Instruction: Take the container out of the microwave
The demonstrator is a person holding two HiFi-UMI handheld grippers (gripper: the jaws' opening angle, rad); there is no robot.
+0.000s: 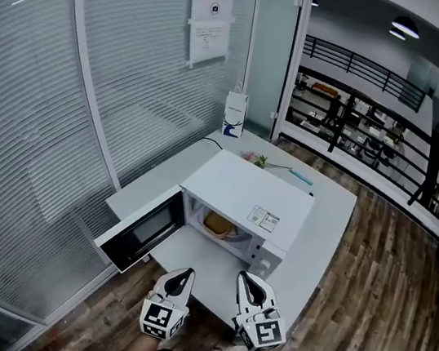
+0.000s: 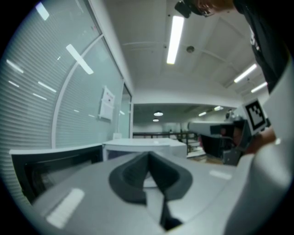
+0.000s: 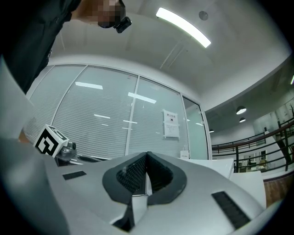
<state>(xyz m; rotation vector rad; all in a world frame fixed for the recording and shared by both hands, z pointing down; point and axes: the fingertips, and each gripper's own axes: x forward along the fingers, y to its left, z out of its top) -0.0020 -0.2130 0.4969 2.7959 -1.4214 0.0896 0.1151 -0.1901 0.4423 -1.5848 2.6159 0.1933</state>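
A white microwave (image 1: pixel 241 204) stands on a grey table (image 1: pixel 323 228) with its door (image 1: pixel 142 228) swung open to the left. Inside the cavity sits a tan container (image 1: pixel 217 225), partly hidden by the microwave's frame. Both grippers are held in front of the table's near edge, short of the microwave. My left gripper (image 1: pixel 182 275) is shut with nothing in it, and its closed tip (image 2: pixel 148 156) points toward the microwave (image 2: pixel 138 149) and the open door (image 2: pixel 55 167). My right gripper (image 1: pixel 245 280) is also shut and empty, its jaws (image 3: pixel 147 156) meeting at the tip.
A white paper bag (image 1: pixel 235 115) stands at the table's far corner, with pink flowers (image 1: pixel 255 159) and a blue pen (image 1: pixel 301 176) behind the microwave. Glass walls with blinds (image 1: pixel 73 106) run along the left. Wooden floor (image 1: pixel 381 304) lies to the right, and a black railing (image 1: pixel 364 94) beyond.
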